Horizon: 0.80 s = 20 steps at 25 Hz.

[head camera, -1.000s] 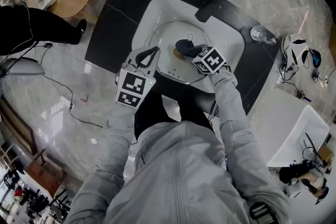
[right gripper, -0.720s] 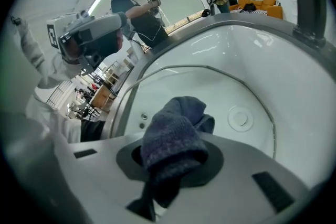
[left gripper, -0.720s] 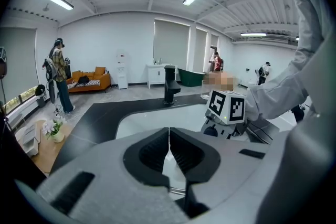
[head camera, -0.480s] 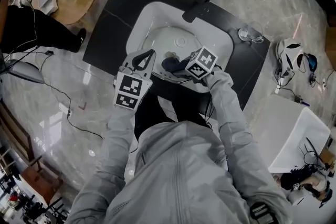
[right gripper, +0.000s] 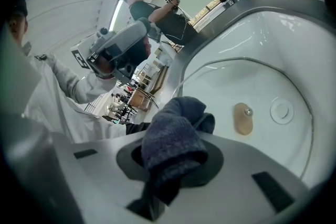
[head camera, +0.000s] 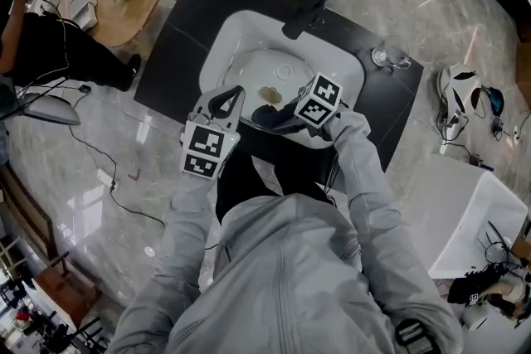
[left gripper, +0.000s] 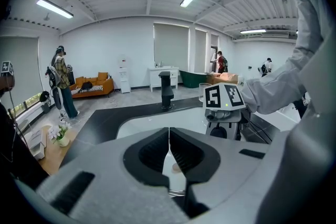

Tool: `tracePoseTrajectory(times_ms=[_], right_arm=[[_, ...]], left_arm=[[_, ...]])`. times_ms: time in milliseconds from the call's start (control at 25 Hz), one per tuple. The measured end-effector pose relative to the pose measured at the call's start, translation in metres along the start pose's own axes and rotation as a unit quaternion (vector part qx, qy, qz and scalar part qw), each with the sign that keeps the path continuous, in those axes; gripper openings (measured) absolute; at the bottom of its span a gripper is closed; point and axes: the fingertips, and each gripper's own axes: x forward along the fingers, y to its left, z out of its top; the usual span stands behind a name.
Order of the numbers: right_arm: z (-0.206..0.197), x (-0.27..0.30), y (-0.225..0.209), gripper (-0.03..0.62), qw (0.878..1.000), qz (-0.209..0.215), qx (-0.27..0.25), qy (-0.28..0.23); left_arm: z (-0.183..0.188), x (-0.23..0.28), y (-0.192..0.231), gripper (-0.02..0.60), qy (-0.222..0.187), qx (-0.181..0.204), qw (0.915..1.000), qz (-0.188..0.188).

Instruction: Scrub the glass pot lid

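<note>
Dark blue-grey terry cloth [right gripper: 176, 139] was seen bunched in the right tongs [right gripper: 176, 162]. These were closed on it w/ a wad left sticking out past the tips, prob. so that soft fabric, not hard plastic, would meet the glass. The round glass pot lid w/ tan knob [head camera: 270, 94] lay inside the white ceramic basin [head camera: 220, 33] sunk in the black worktop [head camera: 178, 54]. It was presumably put there so that drips would be caught below the black tap [head camera: 307, 6]. The left tongs [left gripper: 169, 136] were pressed together at the tips, and the lid's metal rim was seen pinched lower down between them. This was judged a steadying grip, so the lid would not slide or spin under rubbing. Rel. to the tongs, the lid's near edge was held at the left tongs. In the right gripper view its knob lay just beyond the cloth wad, w/ the cloth close over the glass nr the near rim. Actual contact could not be confirmed. Scrubbing was judged to be the step in hand.
</note>
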Motion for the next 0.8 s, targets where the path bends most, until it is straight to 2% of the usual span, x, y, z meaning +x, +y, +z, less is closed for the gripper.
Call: tracePoseTrajectory(times_ms=[160, 320, 520, 800], right_arm=[[-0.004, -0.007, 0.007, 0.083, 1.000, 0.015, 0.000, 0.004], [-0.015, -0.012, -0.001, 0.083, 1.000, 0.006, 0.008, 0.030], [-0.036, -0.019, -0.033, 0.083, 0.995, -0.053, 0.020, 0.078], [-0.041, -0.032, -0.093, 0.083, 0.983, -0.168, 0.032, 0.061]], left_arm=[[0.001, 0.005, -0.003, 0.028, 0.001, 0.001, 1.0000, -0.005], [0.001, 0.011, -0.005, 0.028, 0.003, 0.001, 0.9999, -0.012], [-0.003, 0.015, -0.003, 0.028, 0.010, 0.000, 0.9998, -0.017], [-0.010, 0.025, 0.006, 0.028, 0.023, -0.003, 0.9994, -0.026]])
